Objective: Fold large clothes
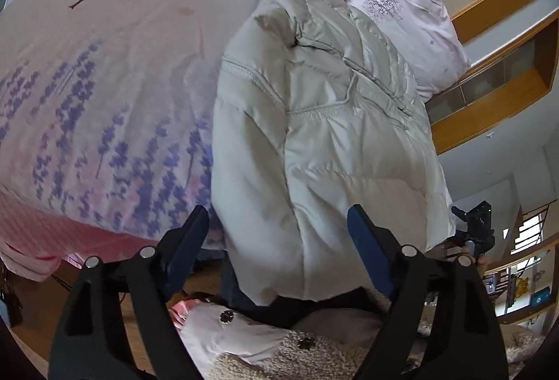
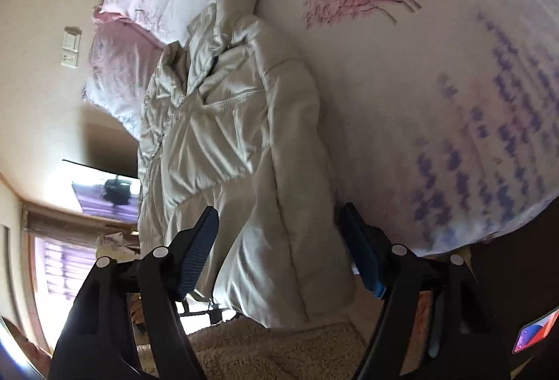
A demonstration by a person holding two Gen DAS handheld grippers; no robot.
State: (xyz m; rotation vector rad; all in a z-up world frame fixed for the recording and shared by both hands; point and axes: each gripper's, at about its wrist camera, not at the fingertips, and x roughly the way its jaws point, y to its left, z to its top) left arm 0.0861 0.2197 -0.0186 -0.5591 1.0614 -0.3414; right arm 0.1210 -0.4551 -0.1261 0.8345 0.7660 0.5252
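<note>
Puffer jacket hem lies between left gripper jaws (ungripped).

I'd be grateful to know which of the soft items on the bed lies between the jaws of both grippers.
It is the white puffer jacket, plain and quilted; the pillows and the bedspread carry pink tree and purple flower prints and lie farther off.

No readable text, labels, brands or numbers anywhere.
</note>
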